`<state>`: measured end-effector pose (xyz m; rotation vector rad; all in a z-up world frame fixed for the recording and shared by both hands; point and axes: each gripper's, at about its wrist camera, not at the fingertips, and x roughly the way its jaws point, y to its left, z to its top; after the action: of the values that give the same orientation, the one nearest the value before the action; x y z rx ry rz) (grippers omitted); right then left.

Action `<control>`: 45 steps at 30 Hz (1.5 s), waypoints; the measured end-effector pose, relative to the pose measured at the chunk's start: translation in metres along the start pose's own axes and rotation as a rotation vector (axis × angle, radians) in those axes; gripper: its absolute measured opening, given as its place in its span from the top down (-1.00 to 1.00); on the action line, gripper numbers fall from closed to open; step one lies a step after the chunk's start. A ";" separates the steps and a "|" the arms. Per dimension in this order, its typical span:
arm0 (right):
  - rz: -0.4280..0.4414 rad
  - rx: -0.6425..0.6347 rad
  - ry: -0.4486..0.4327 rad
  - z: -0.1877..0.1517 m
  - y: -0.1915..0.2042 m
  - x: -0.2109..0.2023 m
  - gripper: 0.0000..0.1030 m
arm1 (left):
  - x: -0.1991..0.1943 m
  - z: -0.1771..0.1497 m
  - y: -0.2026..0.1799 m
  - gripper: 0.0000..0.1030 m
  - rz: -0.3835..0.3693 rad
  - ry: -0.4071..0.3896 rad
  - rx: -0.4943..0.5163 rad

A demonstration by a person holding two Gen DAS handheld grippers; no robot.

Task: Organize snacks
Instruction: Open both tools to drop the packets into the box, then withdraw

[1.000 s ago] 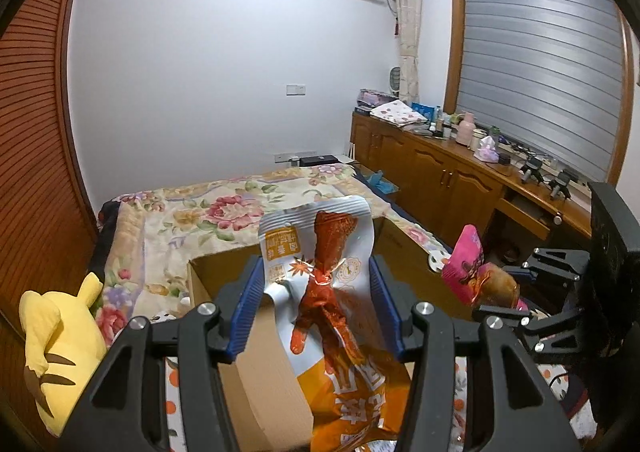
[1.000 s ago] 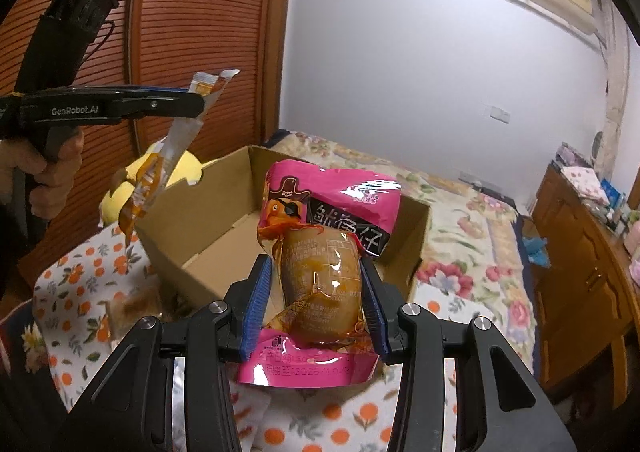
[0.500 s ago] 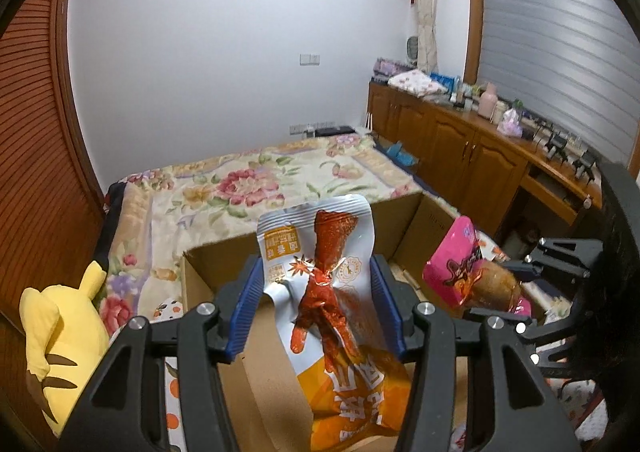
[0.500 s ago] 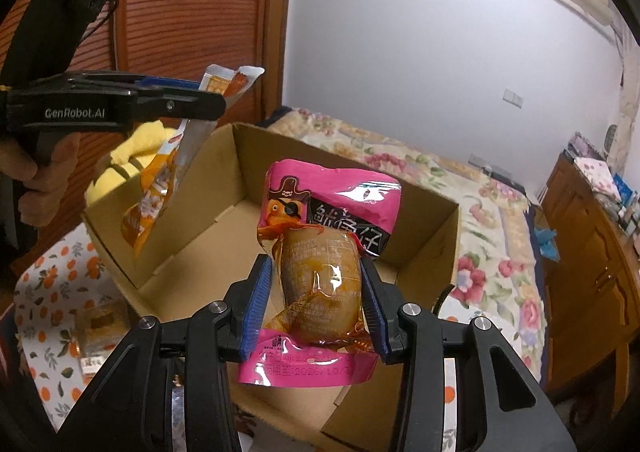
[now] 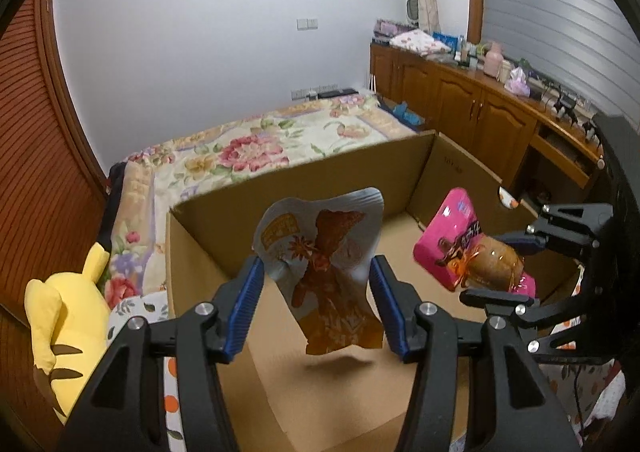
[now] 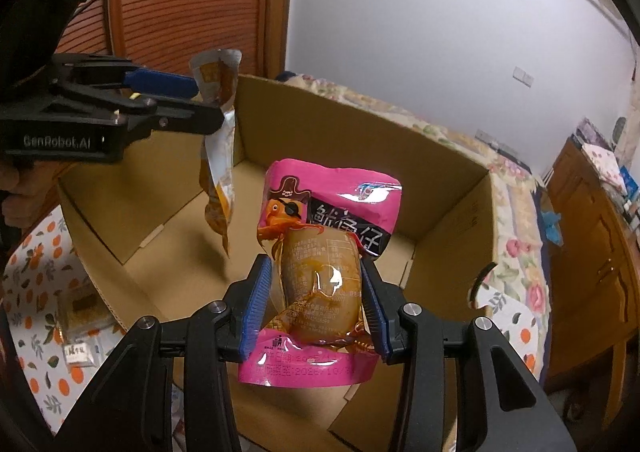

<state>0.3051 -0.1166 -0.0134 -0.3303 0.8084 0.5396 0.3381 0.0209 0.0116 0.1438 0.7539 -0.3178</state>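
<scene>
The left tool [image 5: 316, 304] is held over the open cardboard box [image 5: 304, 181]; its jaws are opening, and the orange-and-silver snack packet [image 5: 326, 276] hangs between the blue pads, its lower end clear of the box floor with a shadow beneath it; in the left wrist view the packet looks blurred and the pads seem to stand just off its edges, so I take it as let go. In the right wrist view the same packet [image 6: 219, 171] hangs below the left tool's [image 6: 200, 101] tips, over the left part of the box floor.

The right tool [image 6: 316, 304] has the pink snack pouch [image 6: 320, 264] clamped between its pads, which press on the bulging clear middle of the pouch; its top stands up beyond the tips and its bottom edge hangs toward the camera; pouch and tool are above the box interior [image 6: 360, 155], nearer its front edge. From the left tool, the right tool [image 5: 516, 268] and its pouch [image 5: 460, 248] are off to the right, near but apart.

To the left of the left tool a yellow plush toy [image 5: 60, 316] lies outside the box; beyond the box lies a bed with a floral cover [image 5: 248, 147]. Left of the right tool, a small packet [image 6: 78, 312] lies on the orange-patterned cloth [image 6: 40, 352] outside the box.
</scene>
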 end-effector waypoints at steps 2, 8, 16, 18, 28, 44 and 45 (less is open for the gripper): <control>0.008 0.007 0.013 0.002 -0.001 0.003 0.11 | 0.003 -0.002 0.001 -0.07 -0.007 0.014 -0.002; 0.026 0.034 0.042 0.004 -0.005 0.007 0.14 | 0.008 -0.006 0.003 -0.17 -0.009 0.032 -0.009; 0.028 0.044 0.018 0.001 0.002 -0.007 0.14 | 0.001 -0.004 0.010 -0.27 -0.024 0.013 -0.037; 0.027 0.049 0.010 0.000 0.004 -0.014 0.14 | -0.004 -0.002 0.010 -0.36 -0.034 -0.006 -0.041; 0.002 0.084 -0.045 -0.011 0.015 -0.058 0.08 | -0.035 -0.010 0.006 -0.47 -0.038 -0.082 -0.036; -0.019 0.153 -0.077 -0.070 0.060 -0.124 -0.09 | -0.116 -0.081 -0.021 -0.47 -0.089 -0.110 -0.011; -0.017 0.161 -0.075 -0.074 0.062 -0.125 -0.10 | -0.118 -0.087 -0.021 -0.47 -0.088 -0.107 -0.012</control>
<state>0.1549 -0.1426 0.0281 -0.1676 0.7704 0.4650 0.1938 0.0491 0.0303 0.0820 0.6570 -0.4011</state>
